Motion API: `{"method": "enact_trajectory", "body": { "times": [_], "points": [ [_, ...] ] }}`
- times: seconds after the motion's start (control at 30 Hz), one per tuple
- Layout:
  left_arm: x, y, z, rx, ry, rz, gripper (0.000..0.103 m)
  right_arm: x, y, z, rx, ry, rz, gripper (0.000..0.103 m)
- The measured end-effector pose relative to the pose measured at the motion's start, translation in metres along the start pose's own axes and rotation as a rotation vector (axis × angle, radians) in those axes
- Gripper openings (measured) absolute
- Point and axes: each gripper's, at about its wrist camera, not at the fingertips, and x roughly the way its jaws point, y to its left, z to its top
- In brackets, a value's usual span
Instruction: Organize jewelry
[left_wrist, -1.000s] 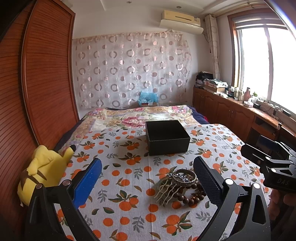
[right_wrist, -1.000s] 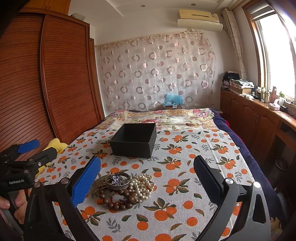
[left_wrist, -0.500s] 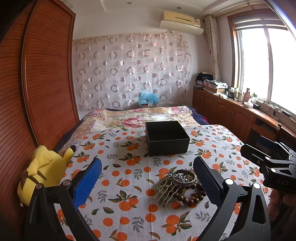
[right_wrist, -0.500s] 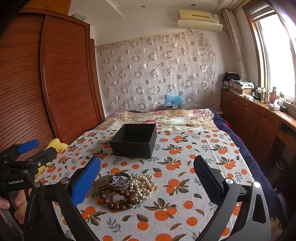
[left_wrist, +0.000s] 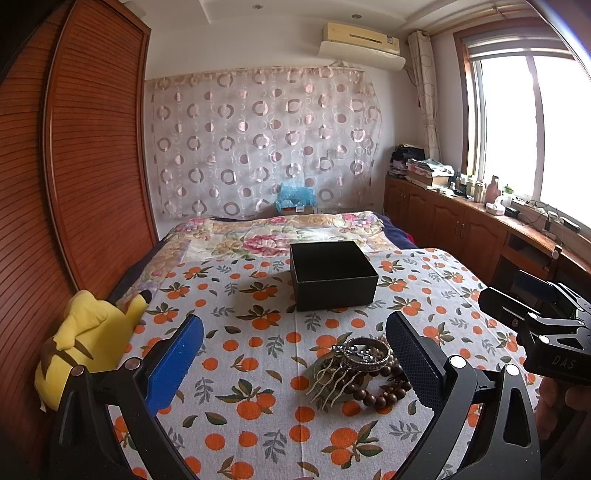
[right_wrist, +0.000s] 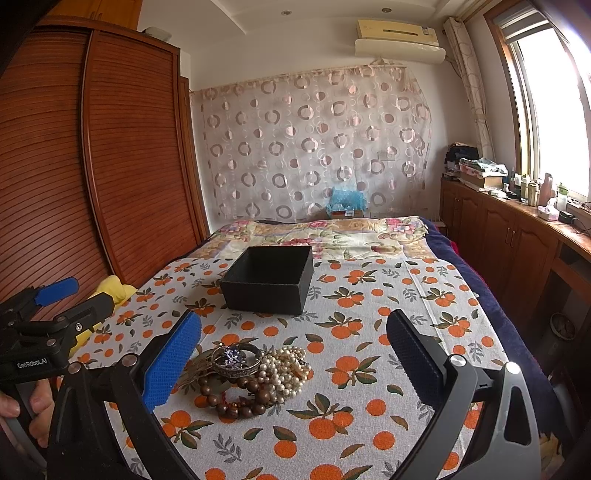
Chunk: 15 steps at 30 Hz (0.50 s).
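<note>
While both claws gape empty, only the right claw (right_wrist: 293, 350) view shows pearls (right_wrist: 284, 371) beside the bangle (right_wrist: 236, 363).

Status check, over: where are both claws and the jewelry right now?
Left claw open, right claw open, both empty. Jewelry pile loose on bedspread, black box beyond it, open. Nothing between them.

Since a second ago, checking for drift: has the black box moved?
No. The black box sits on the same orange prints of the bedspread in both views.

The left gripper (left_wrist: 295, 354) and the right gripper (right_wrist: 293, 352) are both held up side by side, fingers wide apart.
</note>
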Motion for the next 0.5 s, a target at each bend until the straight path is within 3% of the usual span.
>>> {"method": "enact_trajectory", "body": {
  "times": [0.5],
  "points": [
    [-0.0005,-0.0001,-0.0006,0.0,-0.002,0.001,0.096,0.0023,0.0013,-0.0004,-0.001,0.0,0.0,0.101]
  ]
}}
